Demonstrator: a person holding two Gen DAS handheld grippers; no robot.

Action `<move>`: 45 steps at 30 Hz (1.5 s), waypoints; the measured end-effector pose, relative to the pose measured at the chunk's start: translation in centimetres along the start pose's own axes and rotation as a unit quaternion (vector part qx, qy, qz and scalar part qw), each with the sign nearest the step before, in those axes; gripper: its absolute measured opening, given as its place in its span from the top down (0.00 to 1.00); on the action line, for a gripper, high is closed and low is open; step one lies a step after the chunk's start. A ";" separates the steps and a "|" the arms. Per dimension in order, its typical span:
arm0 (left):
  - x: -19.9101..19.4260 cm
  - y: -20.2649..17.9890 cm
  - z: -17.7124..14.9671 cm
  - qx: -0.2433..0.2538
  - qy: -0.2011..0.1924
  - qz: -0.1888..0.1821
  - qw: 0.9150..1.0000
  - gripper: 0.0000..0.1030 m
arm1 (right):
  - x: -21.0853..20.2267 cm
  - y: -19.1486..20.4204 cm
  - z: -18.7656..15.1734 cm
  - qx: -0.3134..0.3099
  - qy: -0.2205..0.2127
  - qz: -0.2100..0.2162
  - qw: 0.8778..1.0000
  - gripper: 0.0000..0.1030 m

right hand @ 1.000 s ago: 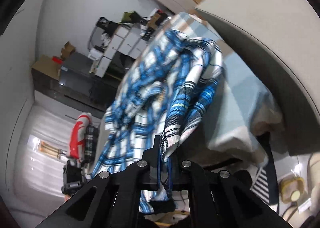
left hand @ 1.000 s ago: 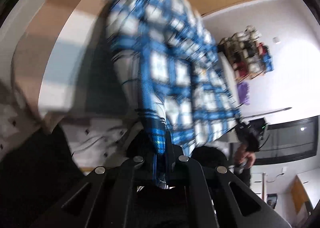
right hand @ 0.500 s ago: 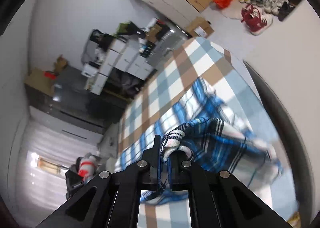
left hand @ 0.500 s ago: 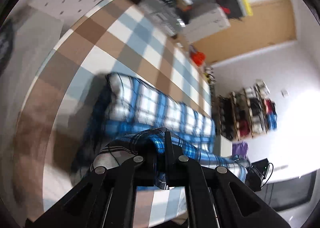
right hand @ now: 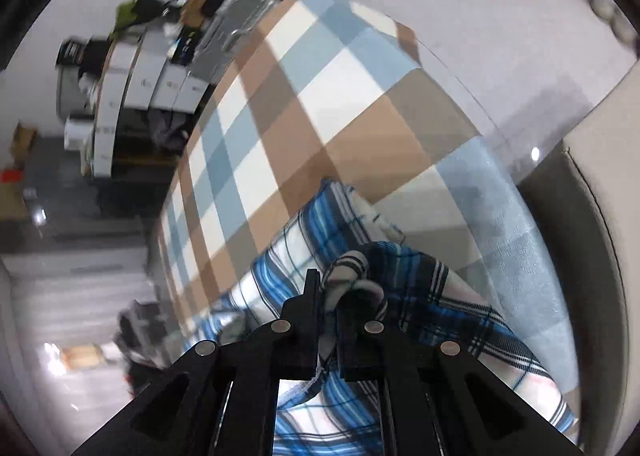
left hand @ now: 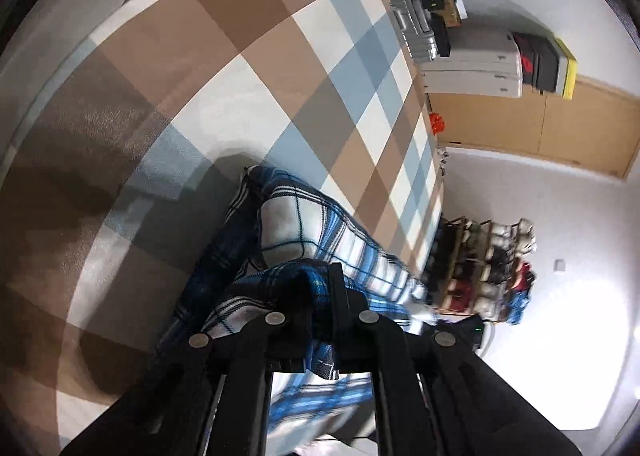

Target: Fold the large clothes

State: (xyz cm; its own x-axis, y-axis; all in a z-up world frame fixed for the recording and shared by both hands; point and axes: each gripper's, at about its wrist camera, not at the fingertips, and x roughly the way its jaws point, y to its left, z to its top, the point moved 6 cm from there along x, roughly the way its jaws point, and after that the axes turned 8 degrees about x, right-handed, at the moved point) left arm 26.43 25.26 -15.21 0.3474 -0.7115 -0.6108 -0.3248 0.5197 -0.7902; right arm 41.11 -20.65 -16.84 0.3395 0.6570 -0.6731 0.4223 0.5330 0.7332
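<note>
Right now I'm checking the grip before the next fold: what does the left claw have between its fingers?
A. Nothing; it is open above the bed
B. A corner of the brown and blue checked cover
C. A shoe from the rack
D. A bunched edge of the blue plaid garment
D: the left claw is shut on a bunched fold of the blue plaid garment, which lies on the checked cover.

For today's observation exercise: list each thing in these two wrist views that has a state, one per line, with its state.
Left gripper: shut on the plaid garment.
Right gripper: shut on the plaid garment.
Plaid garment: bunched and part folded, lying on the checked cover, two edges pinched.
Checked cover: spread flat.
</note>
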 end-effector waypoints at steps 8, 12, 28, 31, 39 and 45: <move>-3.0 -3.3 1.5 0.015 -0.056 -0.038 0.998 0.55 | -6.8 2.8 1.3 0.001 -0.098 0.148 0.984 0.93; -3.8 -3.5 1.1 0.010 -0.066 -0.028 0.997 0.44 | -6.8 2.3 -0.6 -0.025 -0.092 0.109 0.989 0.93; 2.3 -4.7 -7.2 0.231 0.018 0.207 0.951 0.44 | 2.3 1.3 -8.8 -0.338 -0.078 -0.232 0.909 0.93; 2.9 -3.0 -5.4 0.228 0.012 0.231 0.946 0.44 | 2.4 0.4 -6.0 -0.294 -0.084 -0.213 0.928 0.93; 2.2 -2.1 -4.2 0.208 0.007 0.218 0.954 0.44 | -4.4 0.0 -1.0 -0.274 -0.180 -0.168 0.930 0.92; 0.9 -3.1 -5.8 0.237 0.001 0.233 0.943 0.44 | -9.0 -0.2 -1.7 -0.290 -0.186 -0.115 0.932 0.02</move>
State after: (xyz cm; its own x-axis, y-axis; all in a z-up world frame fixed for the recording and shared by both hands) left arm 22.63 20.24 -13.04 0.2633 -0.3545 -0.8972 -0.0119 0.9288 -0.3705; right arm 36.54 -25.73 -10.75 0.6091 0.3168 -0.7271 0.0308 0.9066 0.4208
